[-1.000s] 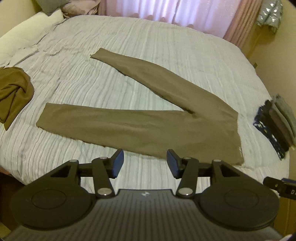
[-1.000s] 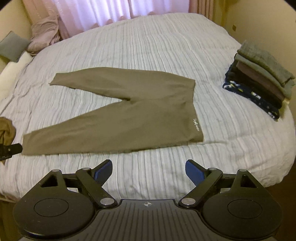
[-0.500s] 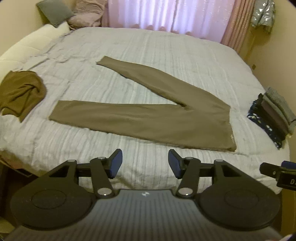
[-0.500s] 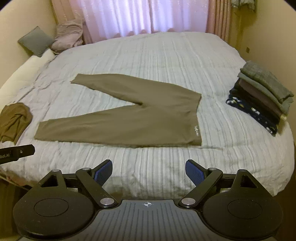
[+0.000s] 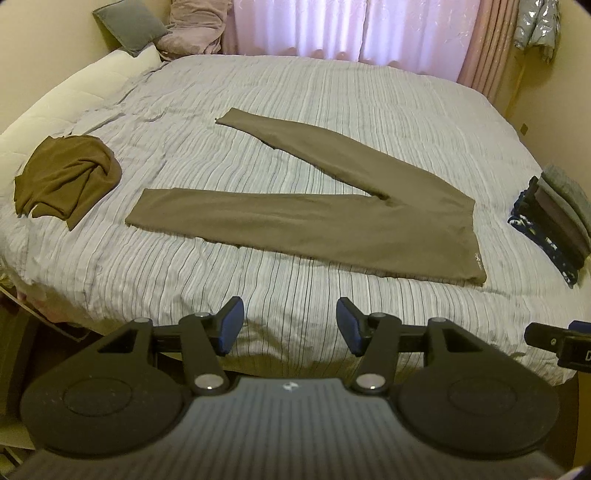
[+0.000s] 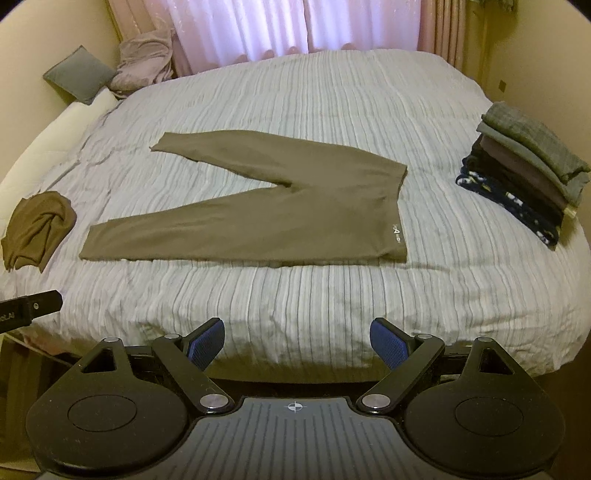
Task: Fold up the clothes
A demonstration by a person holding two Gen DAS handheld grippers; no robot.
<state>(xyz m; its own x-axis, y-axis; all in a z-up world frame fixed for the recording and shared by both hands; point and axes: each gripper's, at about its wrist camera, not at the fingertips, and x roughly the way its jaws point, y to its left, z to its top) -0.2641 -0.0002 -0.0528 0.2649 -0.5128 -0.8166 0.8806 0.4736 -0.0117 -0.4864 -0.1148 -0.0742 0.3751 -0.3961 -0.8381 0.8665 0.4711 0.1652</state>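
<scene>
Your olive leggings (image 6: 258,218) lie flat on the striped bed (image 6: 332,306), legs splayed in a V. Thin, limp, stretchy fabric: pinch a leg cuff or the waistband corners. Your left claw (image 5: 287,325) and right claw (image 6: 297,343) hang short of the bed, both apart, empty.

A wide bed (image 5: 332,110) fills the room, covered by a pale grey striped quilt (image 6: 332,302) with a wrinkled surface. Behind it a window is veiled by sheer white curtains (image 5: 303,26) glowing with pinkish daylight, flanked by a heavier pink drape (image 5: 491,40). The walls (image 6: 546,48) are plain cream. A grey cushion (image 6: 79,74) leans in the far left corner beside a white pillow (image 5: 74,96).
</scene>
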